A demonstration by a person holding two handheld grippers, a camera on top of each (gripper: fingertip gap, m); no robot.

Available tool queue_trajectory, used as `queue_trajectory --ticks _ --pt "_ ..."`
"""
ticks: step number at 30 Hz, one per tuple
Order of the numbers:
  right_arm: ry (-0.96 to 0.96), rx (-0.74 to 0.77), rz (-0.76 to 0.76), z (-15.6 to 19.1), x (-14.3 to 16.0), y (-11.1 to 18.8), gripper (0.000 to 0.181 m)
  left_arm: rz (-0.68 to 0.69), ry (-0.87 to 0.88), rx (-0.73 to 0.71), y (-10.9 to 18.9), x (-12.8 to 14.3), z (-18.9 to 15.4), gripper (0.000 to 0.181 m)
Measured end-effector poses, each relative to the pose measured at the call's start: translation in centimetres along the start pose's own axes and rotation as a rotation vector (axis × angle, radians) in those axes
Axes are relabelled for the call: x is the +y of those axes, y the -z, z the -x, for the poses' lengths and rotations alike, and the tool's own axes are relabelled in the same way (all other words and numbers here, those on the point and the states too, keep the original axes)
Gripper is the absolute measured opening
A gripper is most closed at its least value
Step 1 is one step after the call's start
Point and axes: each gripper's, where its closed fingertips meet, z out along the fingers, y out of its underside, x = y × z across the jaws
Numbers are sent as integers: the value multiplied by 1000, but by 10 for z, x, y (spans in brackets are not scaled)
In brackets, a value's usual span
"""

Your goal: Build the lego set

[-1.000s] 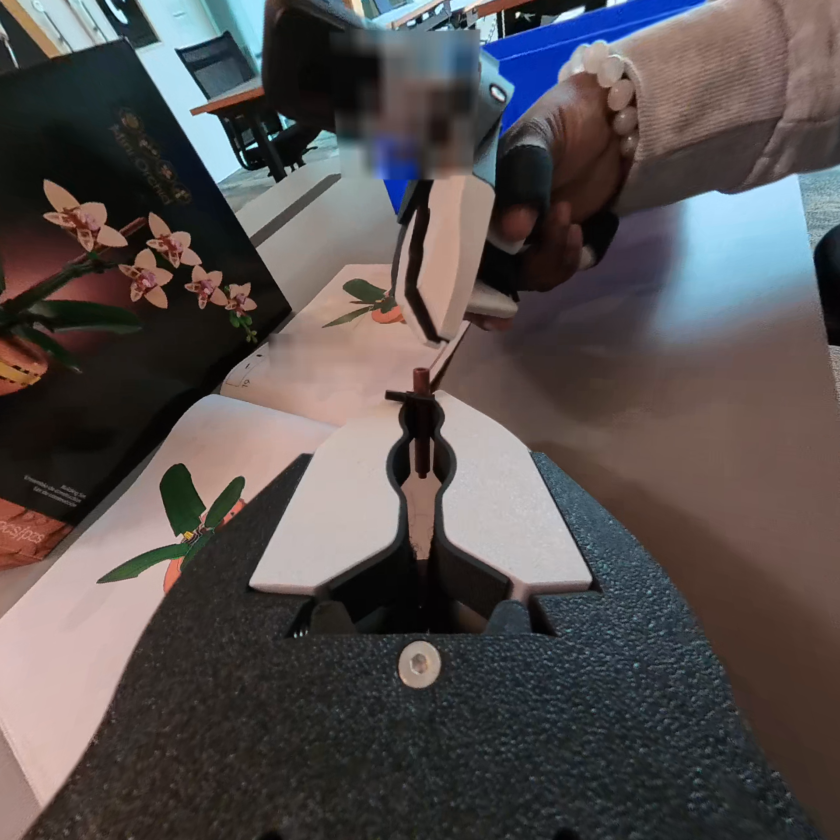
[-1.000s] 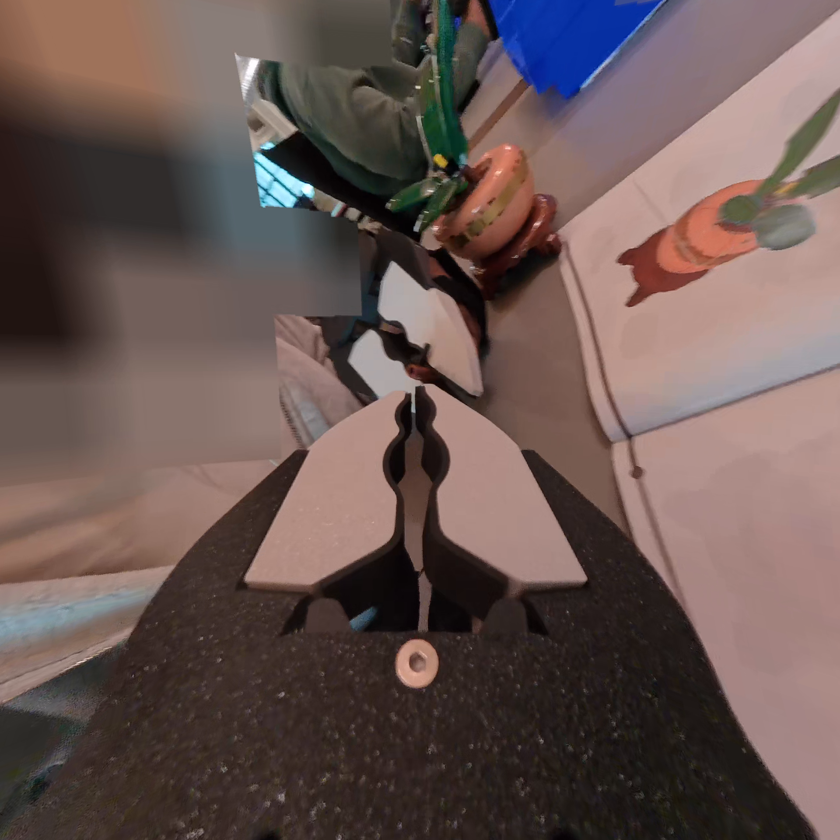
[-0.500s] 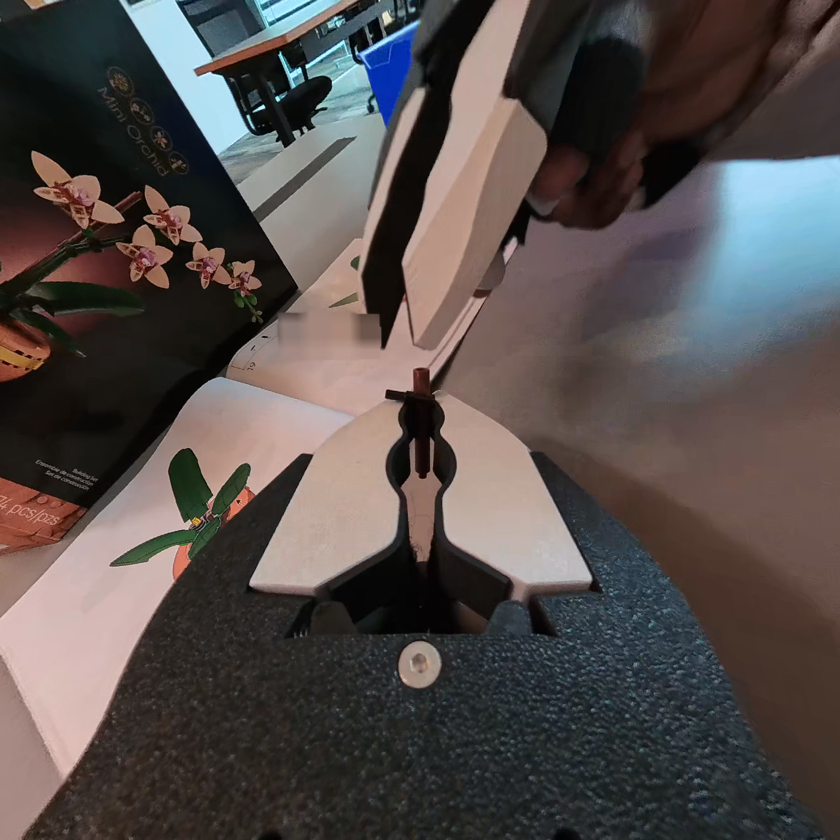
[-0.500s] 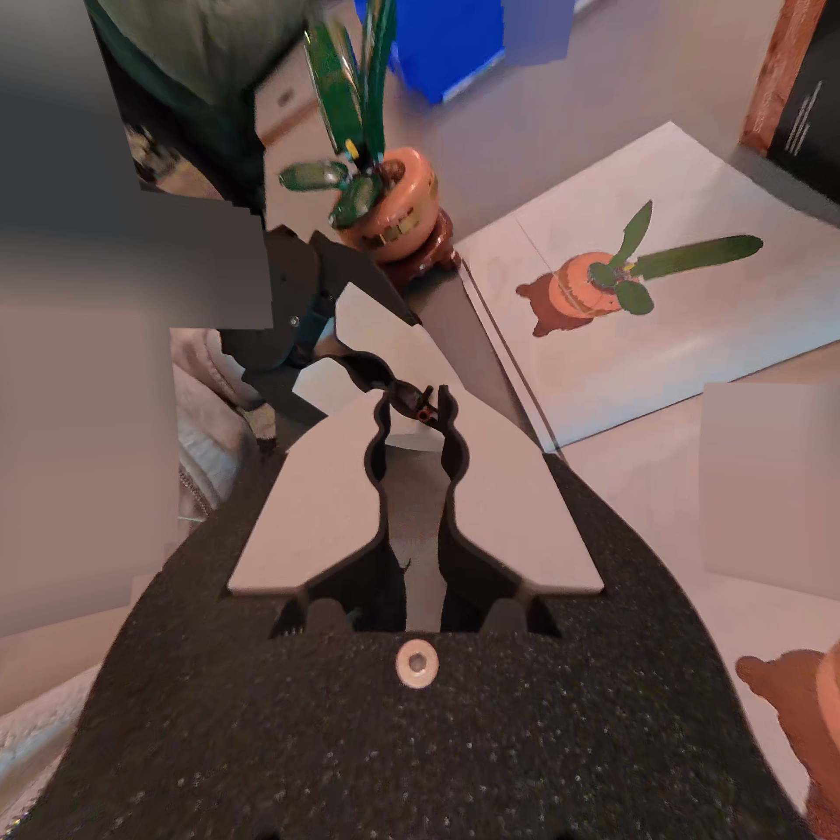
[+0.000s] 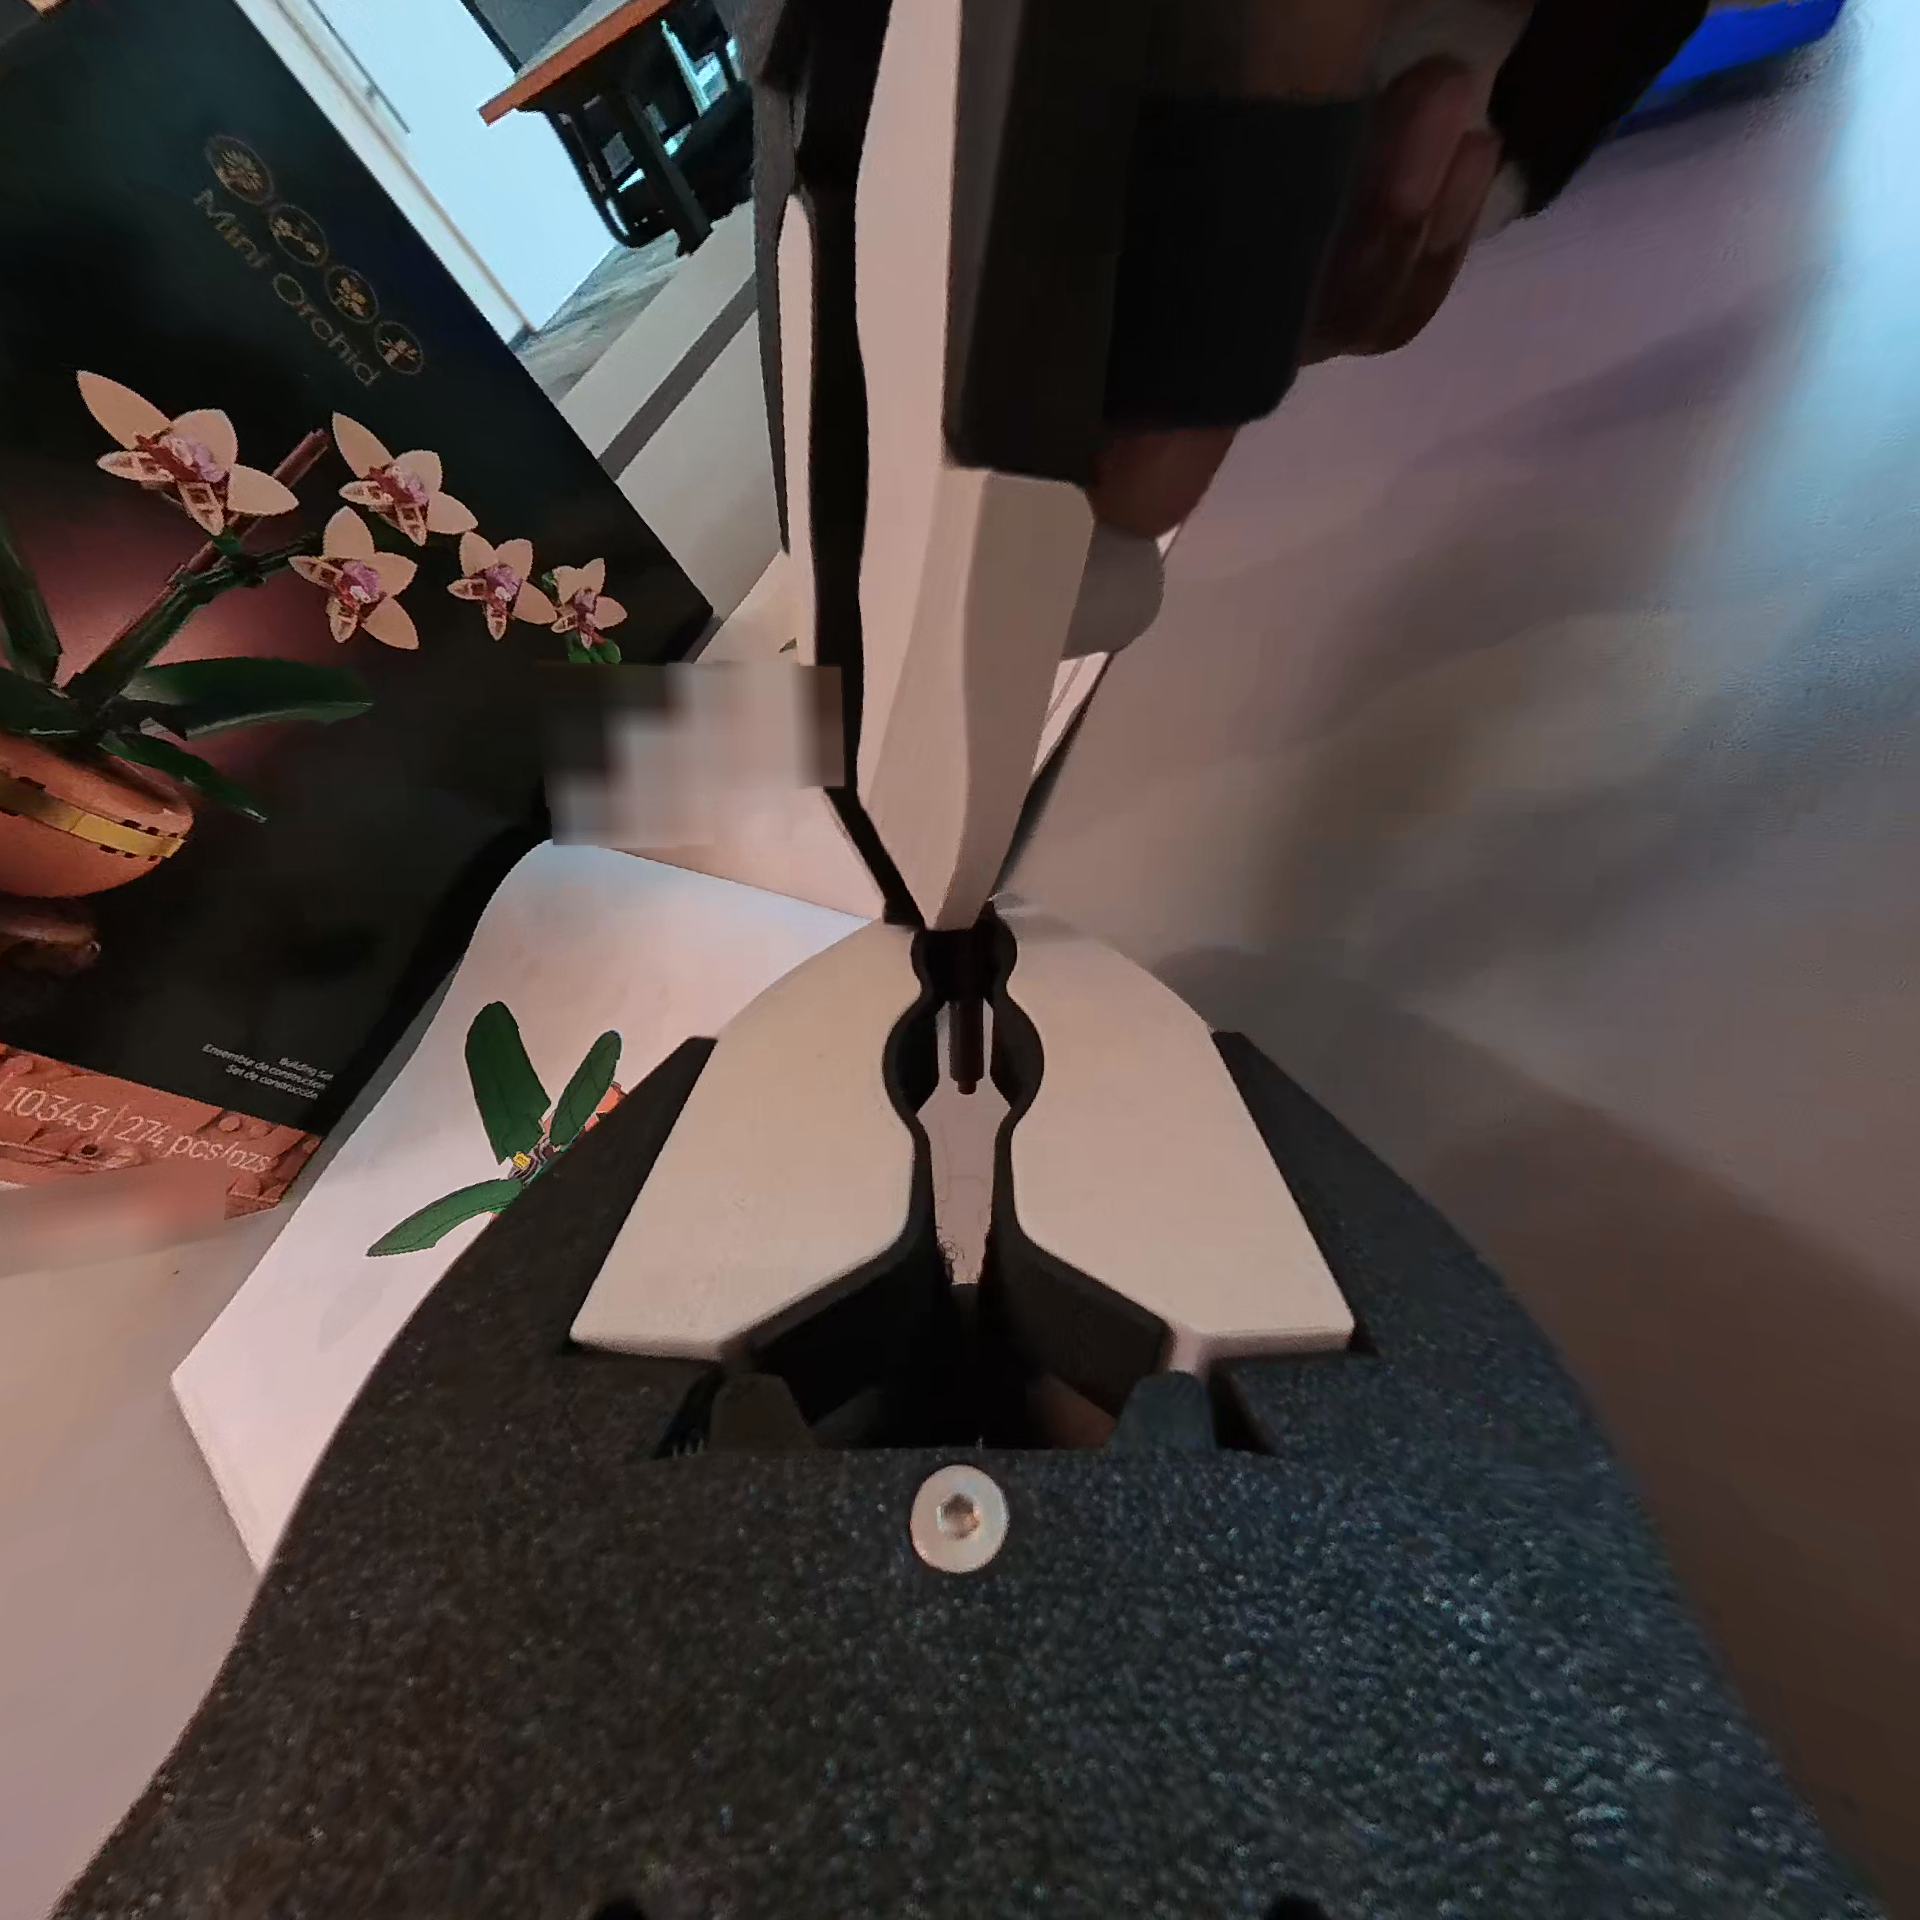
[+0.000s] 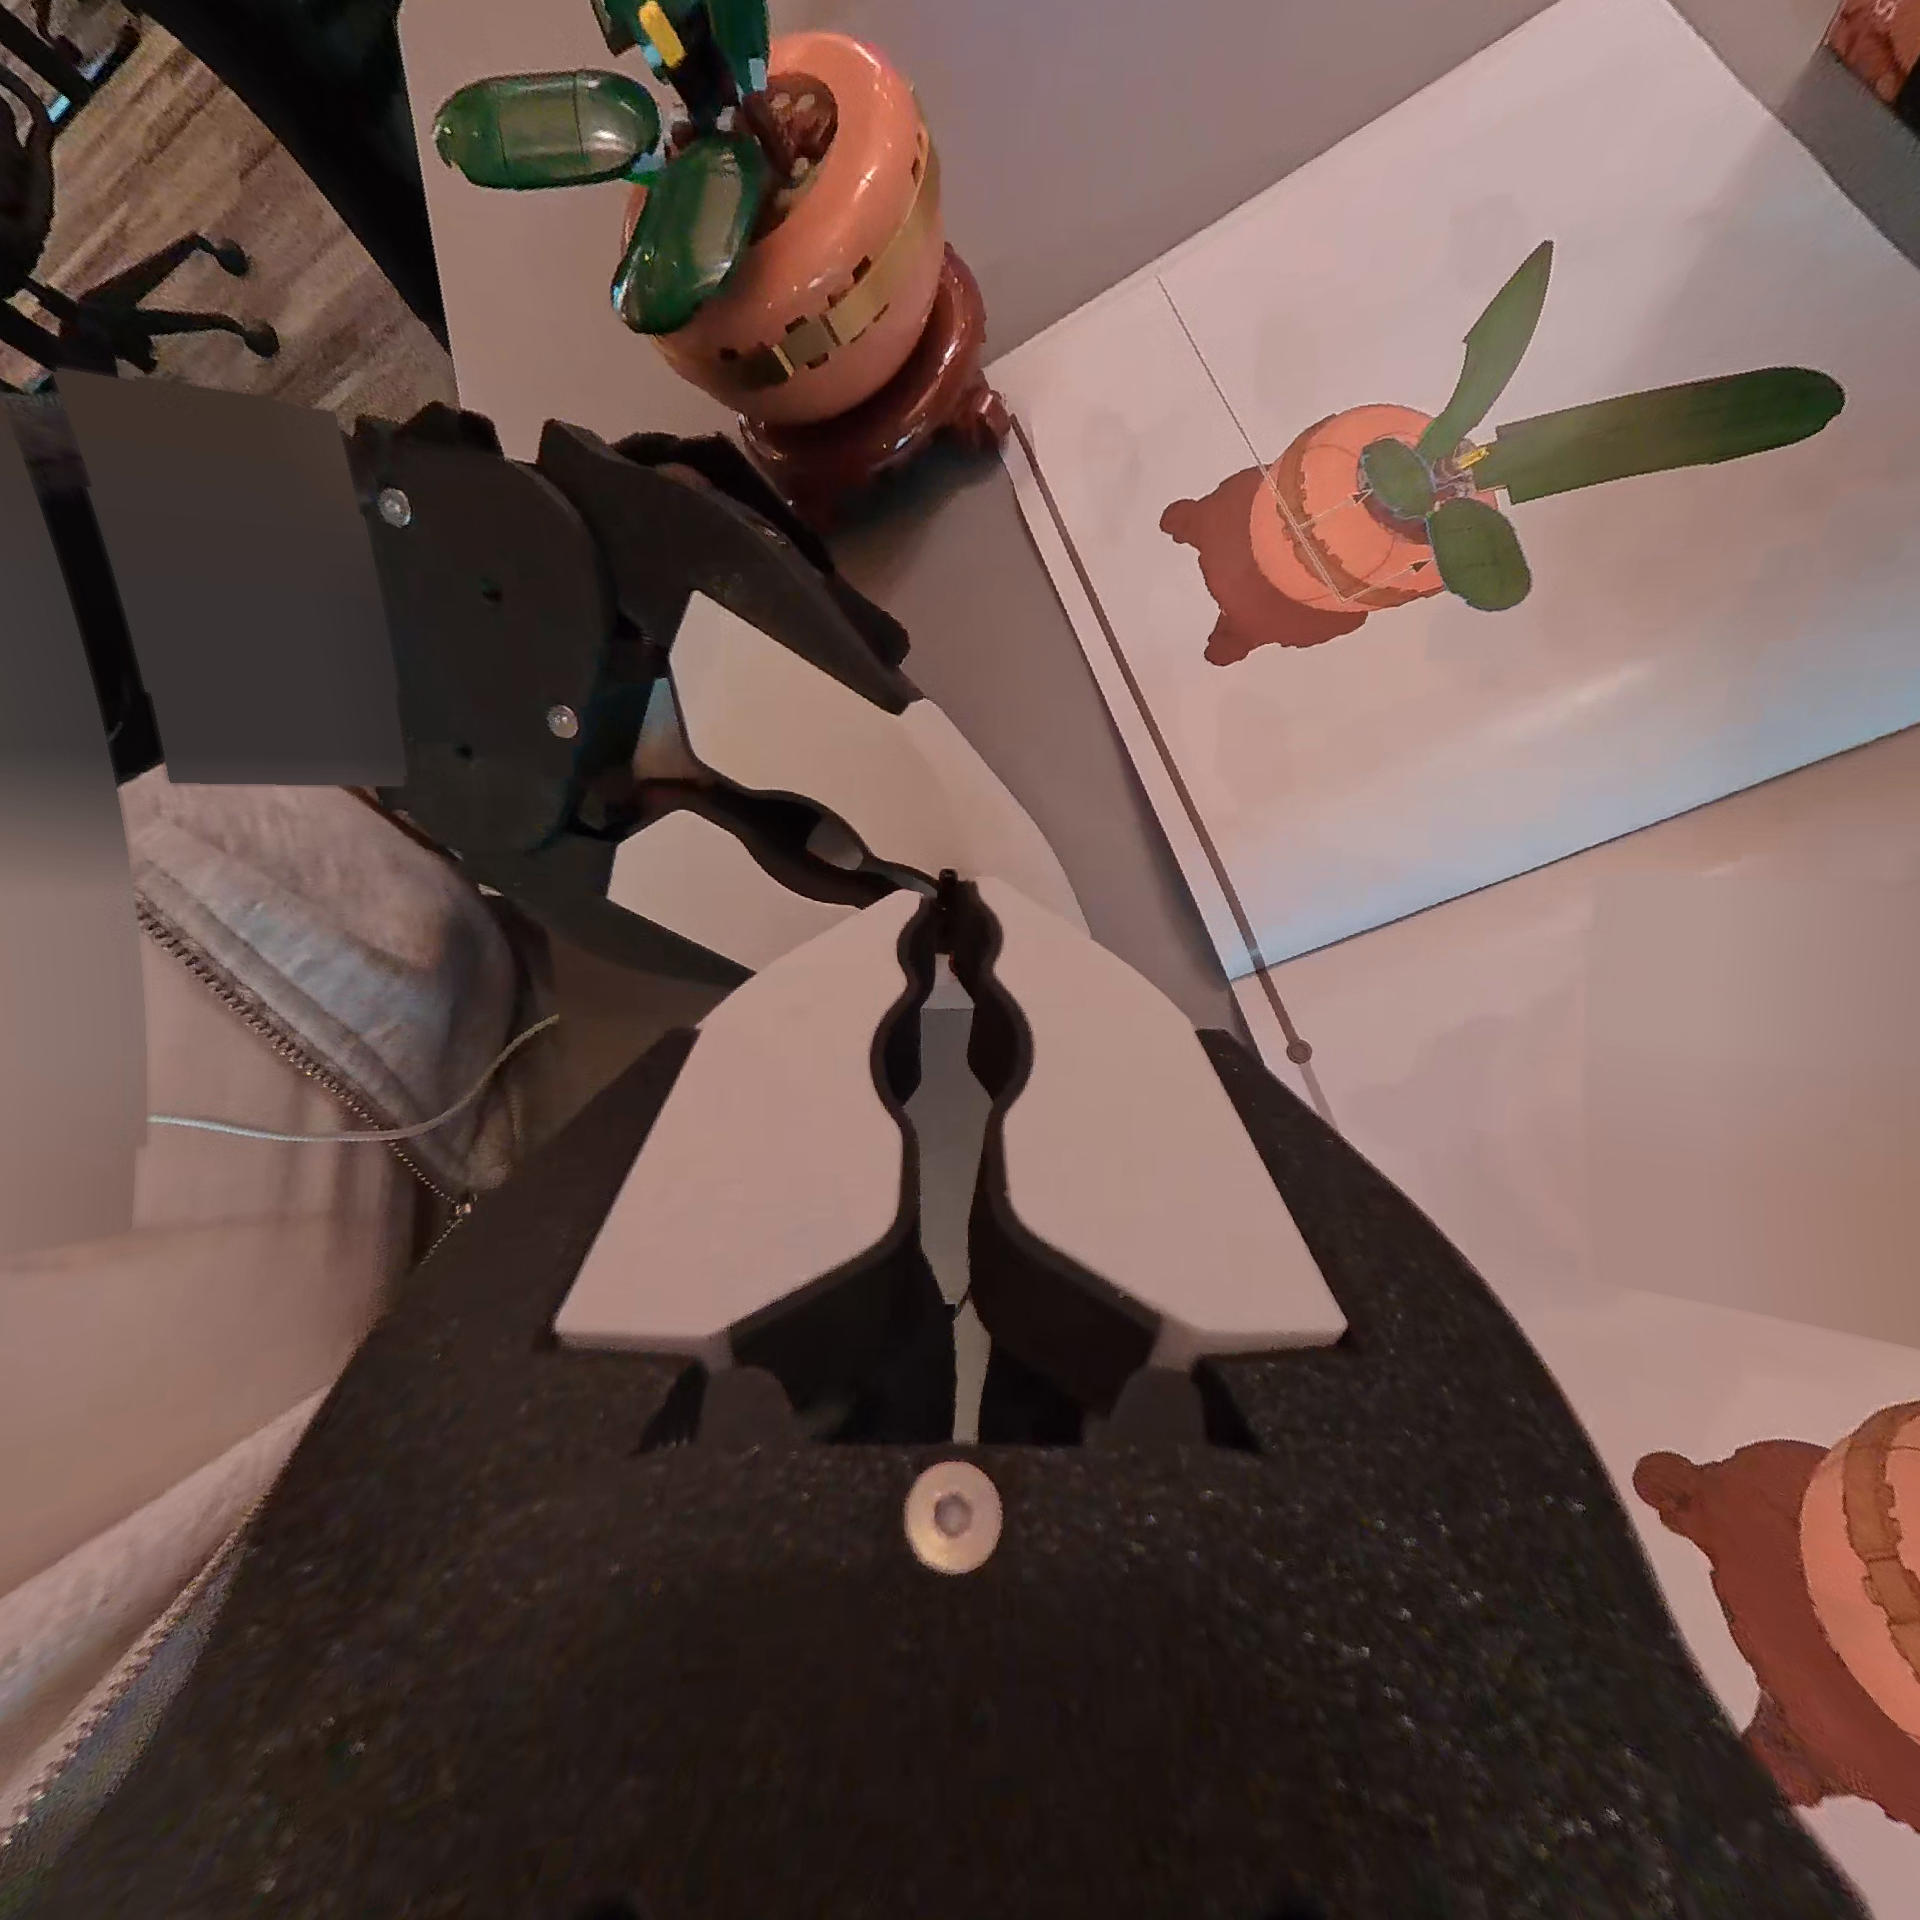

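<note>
right gripper [image 5: 951, 914] has dropped onto my left gripper's [image 5: 961, 977] rod [image 5: 964, 1044]; both pinch it; skewed pull could snap it

An office chair [image 6: 114, 301] sits on the floor past the grey desk [image 5: 1558, 831]; another wooden desk [image 5: 613, 83] stands further back.

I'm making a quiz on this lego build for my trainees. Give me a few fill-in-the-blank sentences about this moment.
1. The left gripper is shut on a thin dark brown ____.
2. The right gripper meets the left one at its ____.
3. The built lego pot carries ____ leaves.
4. The open instruction booklet lies on the ____.

Missing words: rod; tips; green; table
</note>
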Motion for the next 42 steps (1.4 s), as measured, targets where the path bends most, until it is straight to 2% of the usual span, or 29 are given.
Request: queue_trajectory --ticks 3,6,7,9,12,13,15,21,24,27,30,31,34,36,38,42 --pt "45 -3 -54 1 -3 0 2 -5 17 -1 0 -1 2 4" --pt "119 -32 -206 5 -16 5 2 -24 41 0 2 -3 4 4" --pt "136 -47 -298 7 -24 11 2 -34 57 2 2 -4 5 4" --pt "153 -108 -587 13 -47 37 1 -97 130 28 6 -12 6 4" --pt "148 -180 -984 17 -59 72 1 -292 382 158 18 -38 7 3" --pt "145 -183 -1052 18 -57 73 1 -351 470 219 22 -45 7 3" --pt "152 -189 -1088 20 -51 64 1 -427 576 301 29 -52 6 3" --pt "173 -227 -973 26 -42 47 0 -457 567 337 32 -55 2 3" --pt "144 -268 -965 27 -41 49 0 -447 541 332 32 -54 0 3" --pt "127 -196 -889 13 -35 46 0 -438 541 324 32 -53 1 3" --pt "84 -161 -733 -4 -31 39 0 -467 463 342 43 -55 -8 3" --pt "98 -140 -653 -9 -29 34 6 -476 430 341 48 -55 -11 3" --pt "238 -51 -391 -18 -24 15 12 -489 326 366 64 -53 -25 4" --pt "314 -51 -205 -16 -20 -4 19 -508 271 384 75 -53 -35 4" --pt "313 -14 -38 -18 -17 -26 11 -517 252 387 83 -52 -40 4" --pt "212 -12 95 -7 -21 -74 9 -581 201 420 101 -58 -47 4"
